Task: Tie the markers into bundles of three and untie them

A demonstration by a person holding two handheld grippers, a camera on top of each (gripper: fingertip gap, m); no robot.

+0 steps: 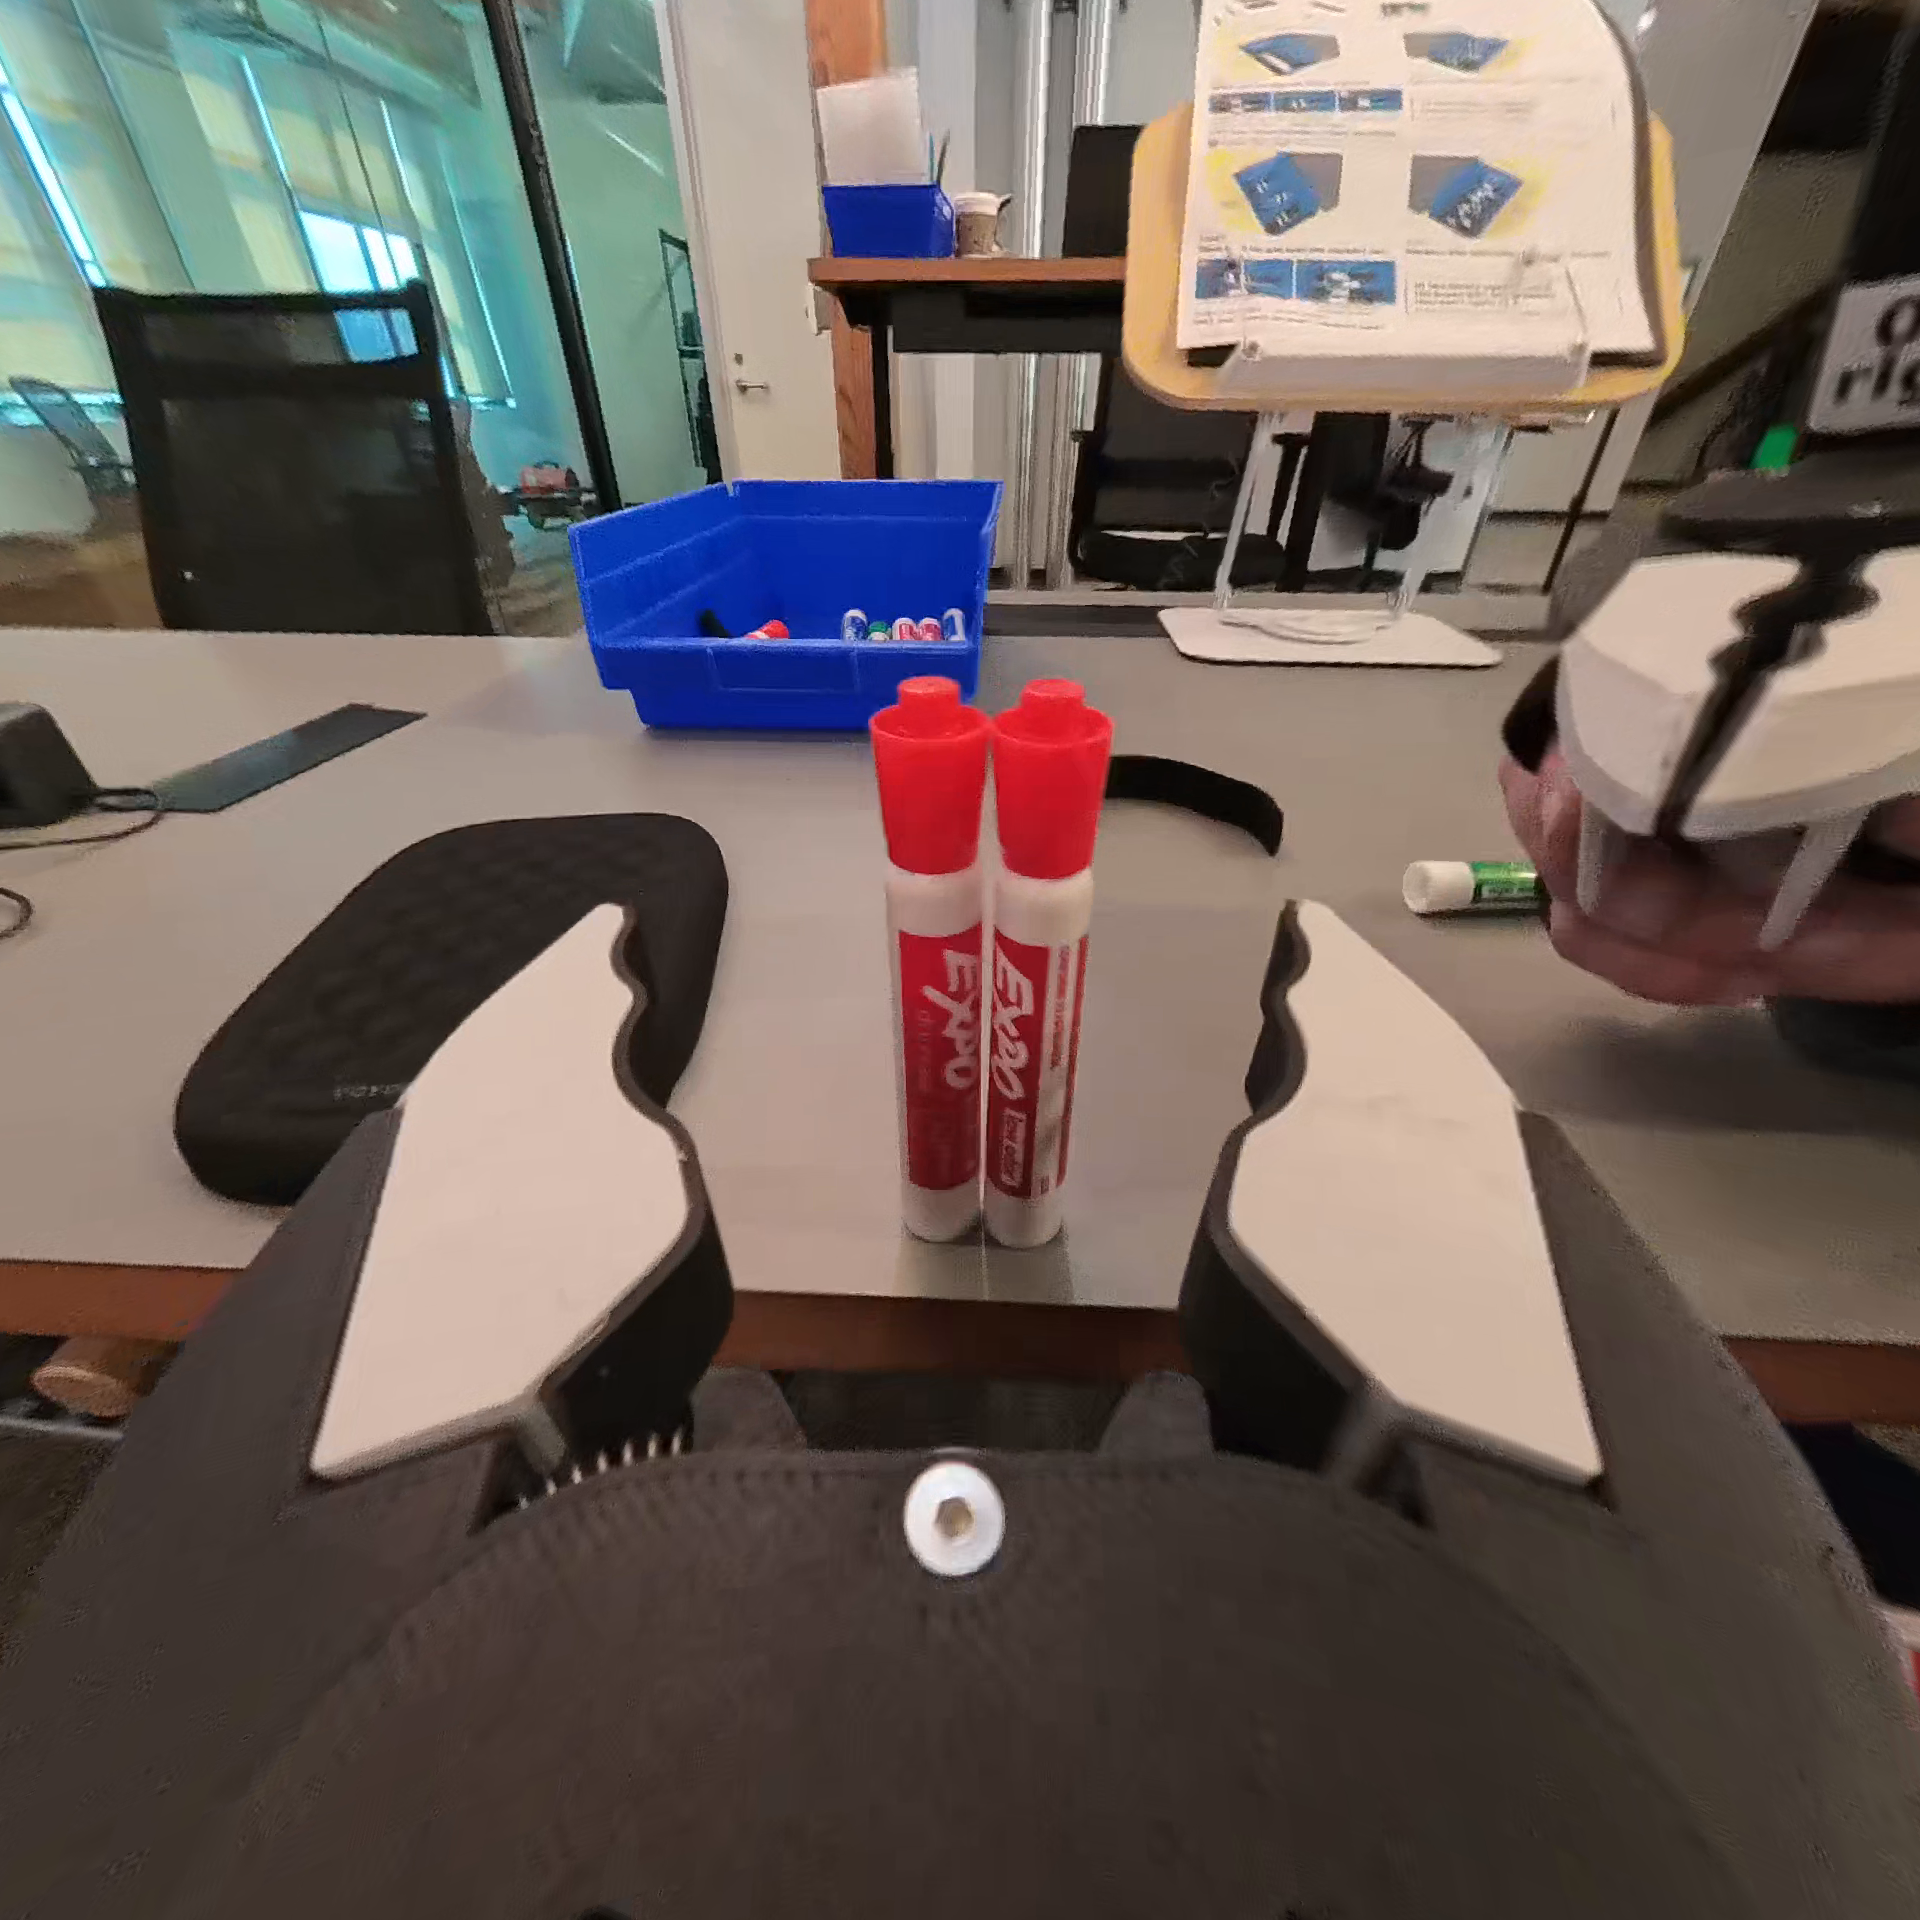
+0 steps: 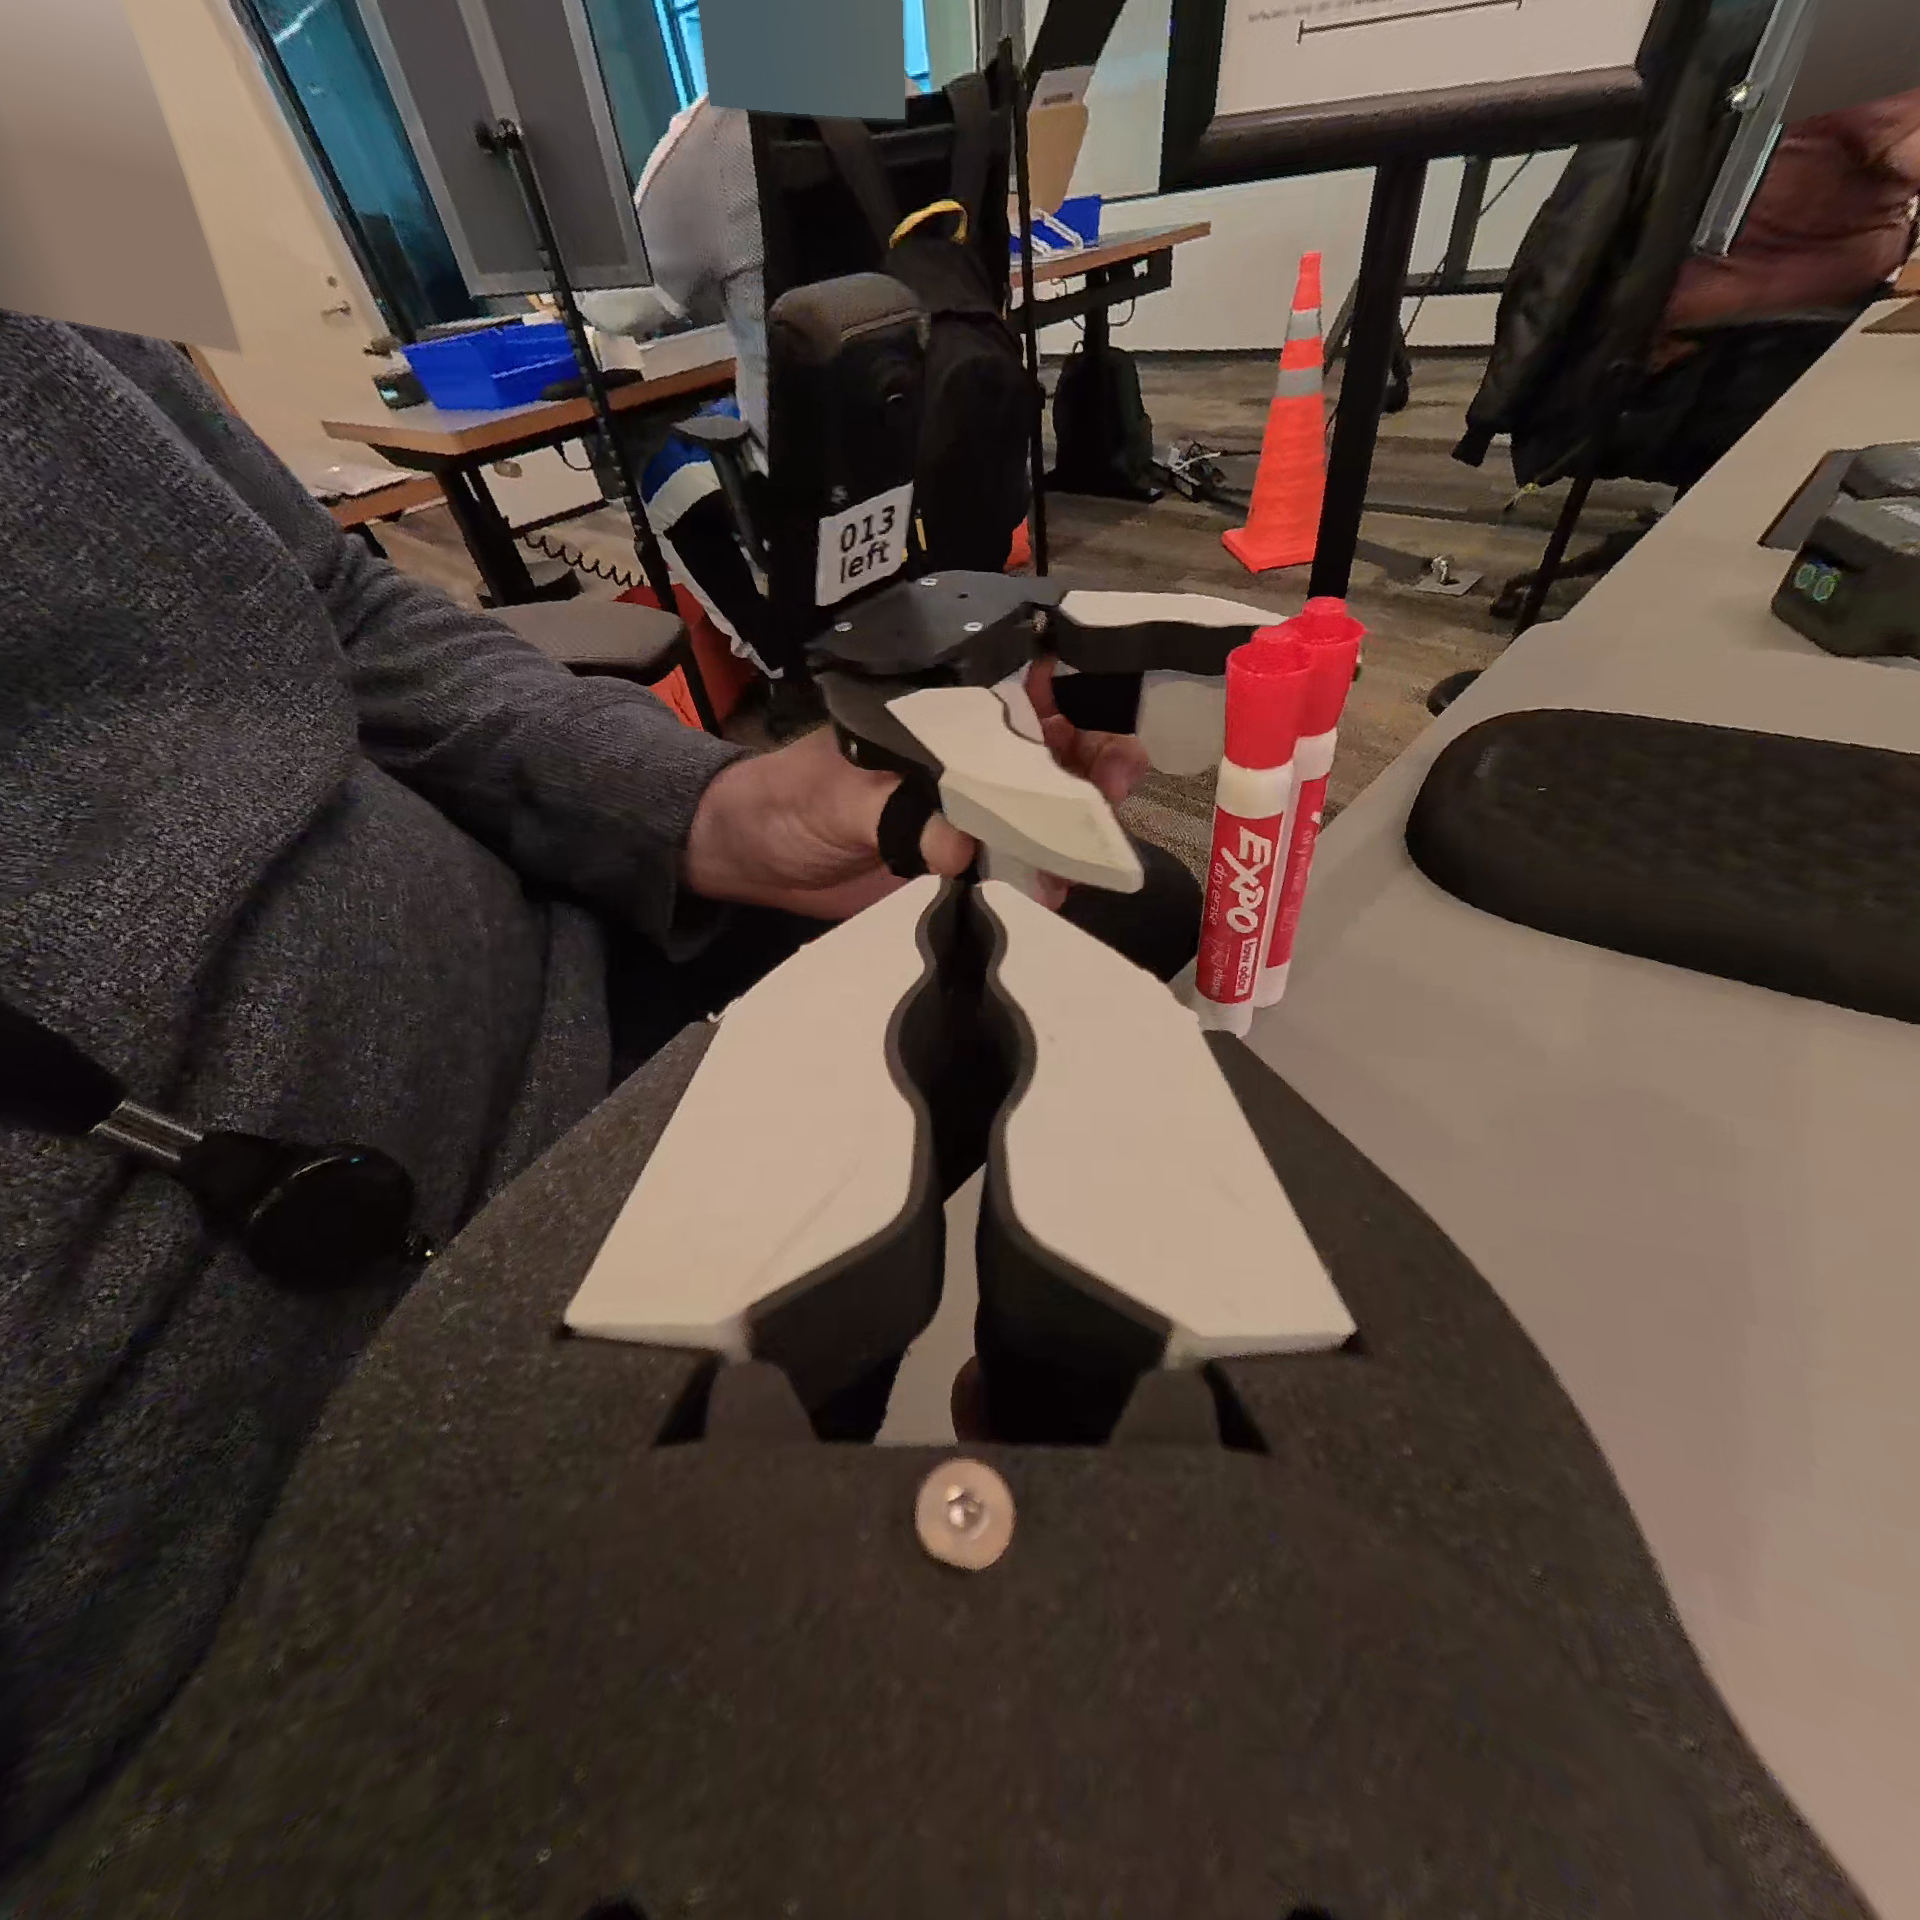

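Gathering comes first: my left gripper (image 1: pixel 956 935) is spread wide around the two red markers (image 1: pixel 987 966) standing upright and touching near the desk (image 1: pixel 312 686) edge, while my right gripper (image 2: pixel 961 904) is clenched on nothing. A green marker (image 1: pixel 1470 886) lies at three o'clock of them and a black strap (image 1: pixel 1195 795) at one o'clock. I judge the bundle needs that third marker next, then the strap.

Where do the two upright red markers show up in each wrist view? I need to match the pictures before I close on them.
Left wrist view: two red markers stand side by side at centre, near the table edge, between the open left gripper fingers.
Right wrist view: same pair right of centre, upright at the table edge.
Shared landmark: black wrist rest beside them.
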